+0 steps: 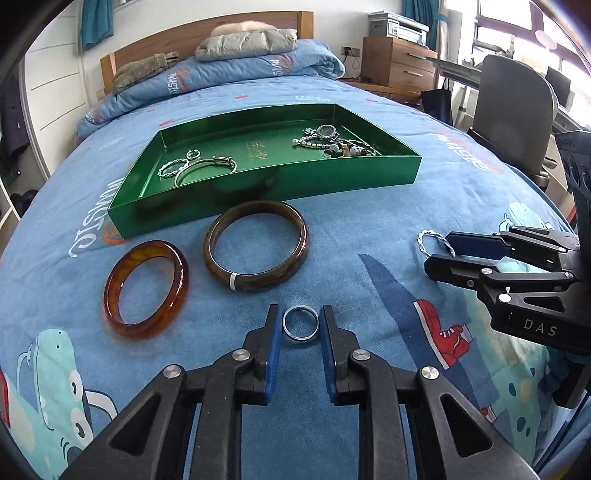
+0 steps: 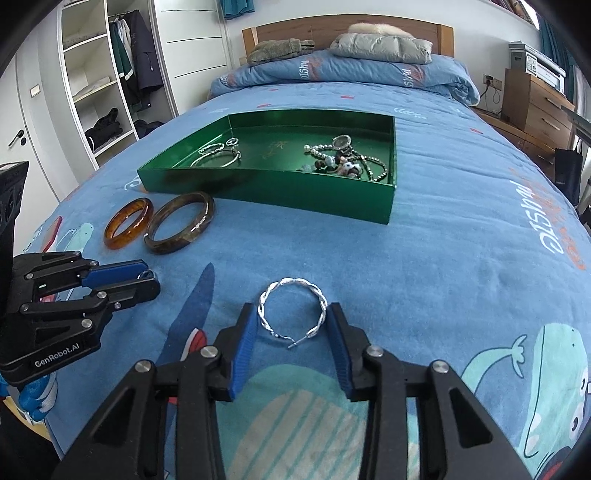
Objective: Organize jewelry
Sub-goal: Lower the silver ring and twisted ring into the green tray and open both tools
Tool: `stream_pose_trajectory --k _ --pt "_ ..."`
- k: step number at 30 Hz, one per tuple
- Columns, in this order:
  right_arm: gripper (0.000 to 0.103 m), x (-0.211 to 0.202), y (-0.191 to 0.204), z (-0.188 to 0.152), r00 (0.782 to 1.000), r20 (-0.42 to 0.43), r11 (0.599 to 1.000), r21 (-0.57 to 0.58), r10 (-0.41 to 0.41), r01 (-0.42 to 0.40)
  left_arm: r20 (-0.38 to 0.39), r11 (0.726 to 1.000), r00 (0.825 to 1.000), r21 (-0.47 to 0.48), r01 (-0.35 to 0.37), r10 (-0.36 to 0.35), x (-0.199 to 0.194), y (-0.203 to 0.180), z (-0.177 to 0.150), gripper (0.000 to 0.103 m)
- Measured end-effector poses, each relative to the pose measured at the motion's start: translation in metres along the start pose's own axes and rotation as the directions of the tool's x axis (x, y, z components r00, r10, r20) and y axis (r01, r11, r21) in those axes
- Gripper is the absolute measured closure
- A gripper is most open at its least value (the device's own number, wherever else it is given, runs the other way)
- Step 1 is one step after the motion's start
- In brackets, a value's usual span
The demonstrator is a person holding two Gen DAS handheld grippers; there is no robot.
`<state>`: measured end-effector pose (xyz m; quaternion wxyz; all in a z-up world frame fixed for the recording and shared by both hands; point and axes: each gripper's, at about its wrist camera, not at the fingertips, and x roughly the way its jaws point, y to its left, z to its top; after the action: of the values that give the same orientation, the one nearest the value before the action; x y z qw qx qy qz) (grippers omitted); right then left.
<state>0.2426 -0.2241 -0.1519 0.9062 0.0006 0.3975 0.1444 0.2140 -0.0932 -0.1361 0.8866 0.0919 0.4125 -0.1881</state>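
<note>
A green tray (image 1: 258, 184) (image 2: 280, 184) on the blue bedspread holds silver bangles (image 1: 201, 166) at its left and a watch with bead strands (image 1: 332, 142) at its right. An amber bangle (image 1: 146, 288) (image 2: 127, 223) and a dark brown bangle (image 1: 256, 245) (image 2: 179, 221) lie in front of the tray. My left gripper (image 1: 299, 325) (image 2: 147, 278) is open, its blue pads either side of a small silver ring (image 1: 300, 324) on the bed. My right gripper (image 2: 291, 321) (image 1: 439, 245) is open around a twisted silver bracelet (image 2: 291, 314) (image 1: 434, 242) lying on the bed.
A folded duvet, a grey jacket and a fur item lie at the headboard (image 2: 347, 33). An open wardrobe (image 2: 107, 81) stands left of the bed. A wooden drawer unit with a printer (image 1: 399, 55) and a grey chair (image 1: 513, 110) stand to the right.
</note>
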Motion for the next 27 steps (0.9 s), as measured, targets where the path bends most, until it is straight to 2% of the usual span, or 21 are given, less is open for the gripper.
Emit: stream_pose_trajectory --k 7,14,20,27 --pt "0.067 -0.028 0.011 0.011 0.998 0.059 1.000 -0.012 0.001 0.000 0.049 0.999 0.999 -0.038 0.014 -0.012 -0.025 0.015 0.008 0.083" --pt "0.067 -0.033 0.021 0.062 0.993 0.117 1.000 -0.010 -0.003 0.004 0.115 0.995 0.993 -0.095 0.008 0.003 -0.043 0.052 0.048 0.083" --pt "0.067 -0.001 0.019 0.116 0.991 0.130 0.999 0.039 0.017 -0.022 0.135 0.987 0.990 -0.160 -0.018 0.040 -0.032 0.094 0.094 0.083" --pt "0.067 0.070 0.021 0.141 1.000 0.012 0.999 0.042 0.017 -0.018 0.050 0.980 0.996 -0.189 -0.061 0.072 0.024 0.121 0.122 0.083"
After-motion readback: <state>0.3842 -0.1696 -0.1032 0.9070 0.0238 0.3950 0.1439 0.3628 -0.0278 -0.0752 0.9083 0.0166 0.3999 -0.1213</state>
